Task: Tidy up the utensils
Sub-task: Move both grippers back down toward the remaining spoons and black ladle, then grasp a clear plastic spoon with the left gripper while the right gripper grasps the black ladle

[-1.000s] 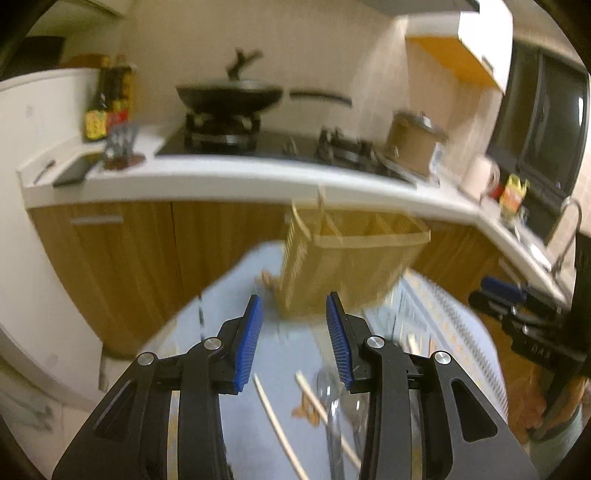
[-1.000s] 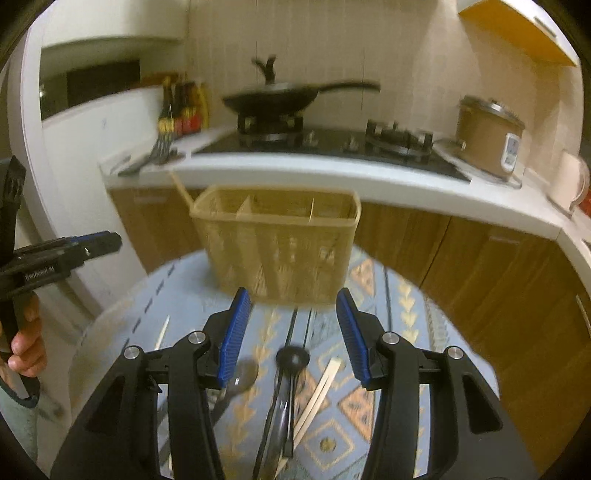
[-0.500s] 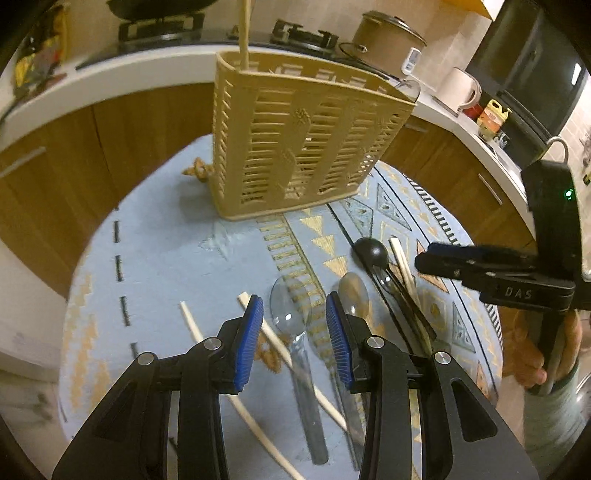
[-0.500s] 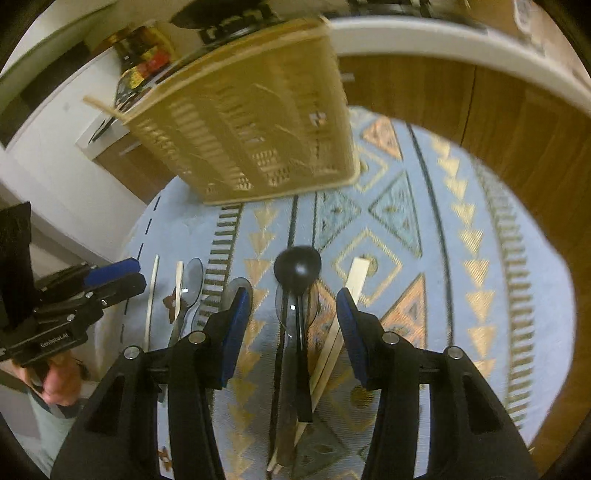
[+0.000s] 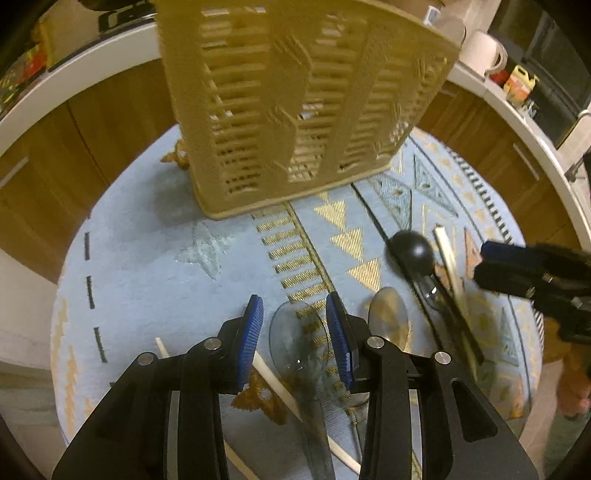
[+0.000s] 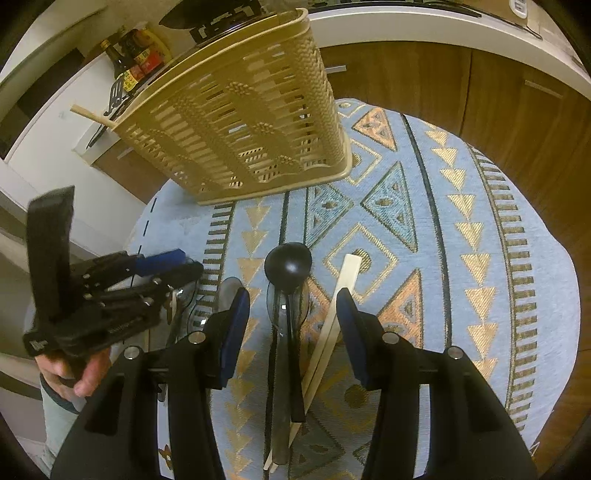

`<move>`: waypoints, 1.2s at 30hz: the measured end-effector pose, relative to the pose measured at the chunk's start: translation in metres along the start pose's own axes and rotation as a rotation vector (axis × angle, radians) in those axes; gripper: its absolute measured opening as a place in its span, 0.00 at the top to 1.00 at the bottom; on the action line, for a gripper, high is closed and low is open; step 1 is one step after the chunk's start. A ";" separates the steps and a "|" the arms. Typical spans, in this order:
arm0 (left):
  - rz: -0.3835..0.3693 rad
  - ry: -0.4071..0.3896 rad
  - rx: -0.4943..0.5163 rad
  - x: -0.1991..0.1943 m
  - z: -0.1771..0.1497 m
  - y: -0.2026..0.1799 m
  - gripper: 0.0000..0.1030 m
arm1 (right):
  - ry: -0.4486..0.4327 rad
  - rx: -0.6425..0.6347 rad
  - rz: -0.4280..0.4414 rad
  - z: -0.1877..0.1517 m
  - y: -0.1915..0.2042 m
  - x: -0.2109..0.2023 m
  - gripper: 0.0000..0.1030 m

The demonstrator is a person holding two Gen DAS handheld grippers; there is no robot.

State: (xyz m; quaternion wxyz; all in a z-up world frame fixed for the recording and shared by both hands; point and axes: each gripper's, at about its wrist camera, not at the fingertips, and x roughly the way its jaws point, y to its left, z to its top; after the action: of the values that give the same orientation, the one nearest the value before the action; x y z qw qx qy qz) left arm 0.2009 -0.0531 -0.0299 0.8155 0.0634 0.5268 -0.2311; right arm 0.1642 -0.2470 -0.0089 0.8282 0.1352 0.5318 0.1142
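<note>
A tan slotted utensil basket (image 5: 303, 103) stands at the far side of a round table with a blue patterned cloth (image 5: 147, 266); it also shows in the right wrist view (image 6: 240, 129), with one chopstick (image 6: 88, 113) sticking out. My left gripper (image 5: 295, 332) is open, low over a clear plastic spoon (image 5: 299, 343). A second spoon (image 5: 388, 317) and loose chopsticks (image 5: 273, 376) lie beside it. My right gripper (image 6: 291, 317) is open, straddling a black ladle (image 6: 288, 262), a clear spoon under it and a pale chopstick pair (image 6: 332, 314).
Wooden cabinets (image 6: 480, 96) and a white counter (image 6: 443, 18) ring the table. Sauce bottles (image 6: 133, 62) stand on the counter at left. A white kettle (image 5: 484, 51) and a sink area sit at right.
Both grippers have dropped lower and moved forward toward the utensils on the cloth. The basket looms larger. Both stay open.
</note>
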 end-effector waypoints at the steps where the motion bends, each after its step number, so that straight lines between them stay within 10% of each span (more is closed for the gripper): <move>1: 0.011 0.009 0.005 0.003 -0.001 -0.001 0.67 | 0.000 0.001 0.000 0.001 -0.001 -0.001 0.56; 36: 0.048 0.089 0.025 0.004 -0.009 -0.006 0.68 | 0.223 -0.179 -0.262 0.034 0.056 0.079 0.66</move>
State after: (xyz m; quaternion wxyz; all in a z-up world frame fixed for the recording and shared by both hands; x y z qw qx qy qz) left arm 0.1920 -0.0569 -0.0370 0.7959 0.0963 0.5578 -0.2147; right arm 0.2246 -0.1721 -0.0436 0.7806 -0.0227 0.6211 0.0665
